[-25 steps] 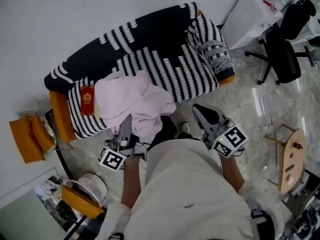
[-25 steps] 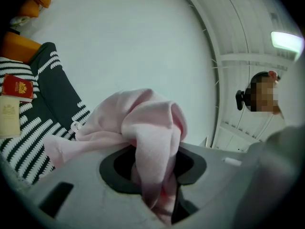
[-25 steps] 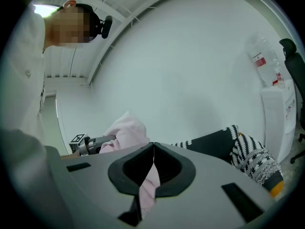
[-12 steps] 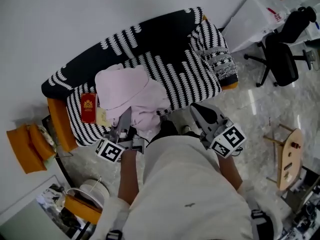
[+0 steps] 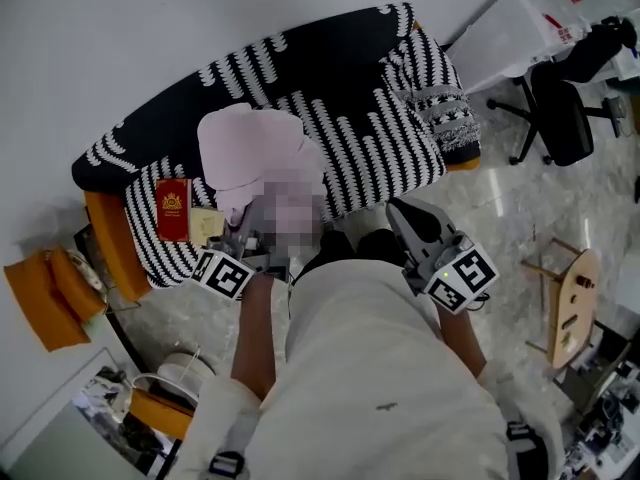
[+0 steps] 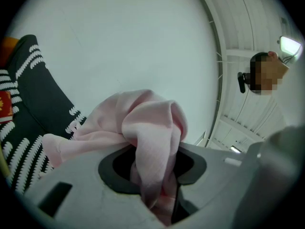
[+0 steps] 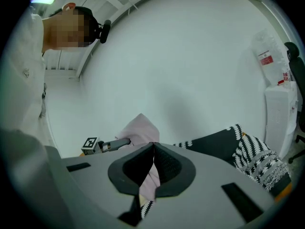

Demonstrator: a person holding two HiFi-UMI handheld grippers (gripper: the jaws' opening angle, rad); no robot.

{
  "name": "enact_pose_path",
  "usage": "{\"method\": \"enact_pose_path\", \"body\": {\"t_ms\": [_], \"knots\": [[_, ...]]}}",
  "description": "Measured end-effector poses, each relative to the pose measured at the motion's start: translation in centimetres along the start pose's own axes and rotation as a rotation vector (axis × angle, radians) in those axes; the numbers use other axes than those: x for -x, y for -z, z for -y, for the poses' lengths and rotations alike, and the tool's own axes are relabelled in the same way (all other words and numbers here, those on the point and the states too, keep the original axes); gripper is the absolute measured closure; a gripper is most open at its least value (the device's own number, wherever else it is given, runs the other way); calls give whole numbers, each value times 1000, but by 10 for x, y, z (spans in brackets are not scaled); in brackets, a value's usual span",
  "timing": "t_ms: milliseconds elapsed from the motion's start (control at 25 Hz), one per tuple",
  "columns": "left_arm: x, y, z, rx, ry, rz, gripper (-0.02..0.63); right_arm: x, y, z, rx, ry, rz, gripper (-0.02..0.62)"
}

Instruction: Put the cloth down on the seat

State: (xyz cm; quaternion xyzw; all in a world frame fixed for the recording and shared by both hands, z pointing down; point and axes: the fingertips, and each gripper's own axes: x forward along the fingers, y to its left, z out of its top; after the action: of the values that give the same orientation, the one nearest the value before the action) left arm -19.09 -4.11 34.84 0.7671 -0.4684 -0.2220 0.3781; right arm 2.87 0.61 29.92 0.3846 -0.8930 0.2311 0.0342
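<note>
Nearly done I'd say: the pink cloth (image 5: 250,148) looks heaped on the sofa (image 5: 380,138) seat's left end, left tongs (image 6: 157,175) clamped on one fold, right tongs (image 7: 153,151) shut and empty, so only letting go remains.

The left tool (image 5: 244,240) has its jaws clamped on a fold of pink cloth (image 6: 143,123). The right tool (image 5: 404,216) has its jaws pressed together, gripping nothing. Both forearms stretch forward behind the tools.

White wall (image 5: 150,28), pale marbled floor (image 5: 520,218), black office chair (image 5: 560,108), perhaps a wooden stand (image 5: 575,308)
</note>
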Motion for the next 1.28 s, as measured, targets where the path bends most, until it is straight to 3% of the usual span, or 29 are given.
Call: {"method": "enact_pose_path", "body": {"t_ms": [280, 680, 1280], "knots": [[-15, -1, -32, -20, 1, 0, 457, -13, 10, -2, -13, 3, -57, 586], [-43, 44, -90, -45, -73, -68, 457, -22, 28, 8, -40, -16, -145, 586], [-63, 126, -166, 62, -203, -173, 457, -41, 61, 35, -117, -35, -242, 586]]}}
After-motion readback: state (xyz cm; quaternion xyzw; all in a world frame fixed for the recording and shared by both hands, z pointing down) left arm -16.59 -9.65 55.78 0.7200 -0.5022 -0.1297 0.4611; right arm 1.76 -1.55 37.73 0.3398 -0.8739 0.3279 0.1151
